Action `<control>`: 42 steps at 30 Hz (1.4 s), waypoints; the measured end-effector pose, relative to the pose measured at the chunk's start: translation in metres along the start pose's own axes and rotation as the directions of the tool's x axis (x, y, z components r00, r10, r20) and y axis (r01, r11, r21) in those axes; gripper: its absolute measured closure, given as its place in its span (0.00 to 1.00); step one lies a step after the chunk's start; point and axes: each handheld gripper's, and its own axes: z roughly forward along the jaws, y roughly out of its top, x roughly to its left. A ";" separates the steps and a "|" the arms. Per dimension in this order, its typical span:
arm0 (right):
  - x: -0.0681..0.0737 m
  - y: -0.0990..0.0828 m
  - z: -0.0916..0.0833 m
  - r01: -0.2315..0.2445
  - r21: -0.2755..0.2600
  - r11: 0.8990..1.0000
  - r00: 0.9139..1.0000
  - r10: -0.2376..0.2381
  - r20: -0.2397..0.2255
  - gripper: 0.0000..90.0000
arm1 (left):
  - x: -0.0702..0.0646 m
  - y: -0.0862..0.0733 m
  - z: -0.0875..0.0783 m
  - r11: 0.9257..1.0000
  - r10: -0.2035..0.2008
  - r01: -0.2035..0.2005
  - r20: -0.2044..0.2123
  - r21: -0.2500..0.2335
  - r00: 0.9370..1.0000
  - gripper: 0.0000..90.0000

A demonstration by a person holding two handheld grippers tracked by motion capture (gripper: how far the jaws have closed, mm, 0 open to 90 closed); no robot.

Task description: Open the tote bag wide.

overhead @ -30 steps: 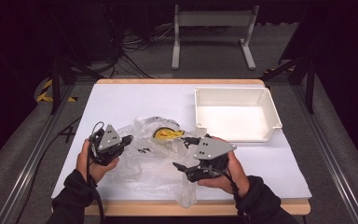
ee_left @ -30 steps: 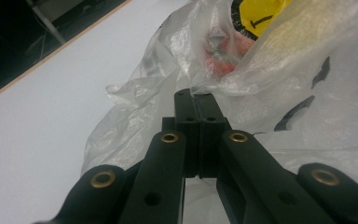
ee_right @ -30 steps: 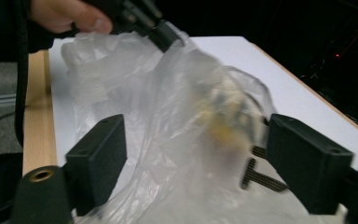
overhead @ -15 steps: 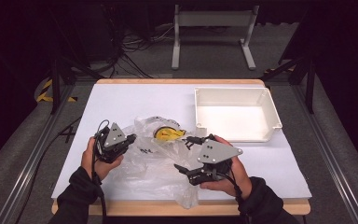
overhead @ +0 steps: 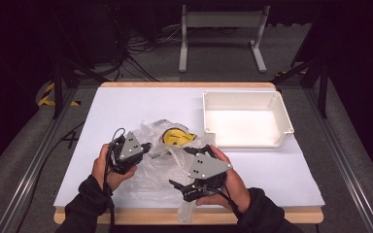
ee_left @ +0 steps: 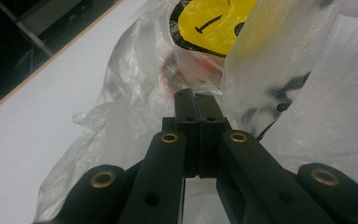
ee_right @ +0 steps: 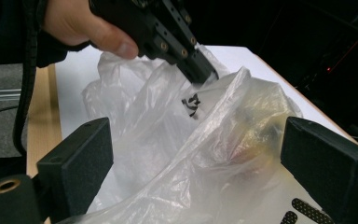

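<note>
The left gripper [ee_left: 196,100] has its black jaws pressed together on a fold of crinkled clear plastic bag [ee_left: 135,100], below a yellow round printed object [ee_left: 212,23].

Probably a lab — floor cables [overhead: 141,46], metal stand [overhead: 221,29].

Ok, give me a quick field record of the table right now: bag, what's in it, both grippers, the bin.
bag: clear plastic bag, crumpled, on the white table
contents: yellow round item with black markings, seen through the film
left gripper: shut, jaws pinching a fold of the bag
right gripper: open, jaws just opened wider, bag film between them, pads not pressing
bin: white bin, right rear of table, nothing visible inside
</note>
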 end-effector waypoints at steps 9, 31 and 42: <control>-0.005 0.002 -0.019 -0.015 -0.073 0.997 1.000 0.016 0.009 0.09 | 0.011 -0.011 0.008 0.999 -0.031 0.032 -0.017 0.037 0.999 1.00; -0.043 -0.038 0.018 -0.034 0.136 0.990 0.982 0.008 0.189 0.91 | 0.032 -0.019 -0.001 0.999 -0.053 0.053 -0.052 -0.015 0.997 1.00; -0.066 -0.025 0.045 -0.009 0.134 0.991 0.988 -0.011 0.153 1.00 | 0.051 -0.017 -0.025 0.995 -0.082 0.073 -0.137 -0.072 0.987 0.97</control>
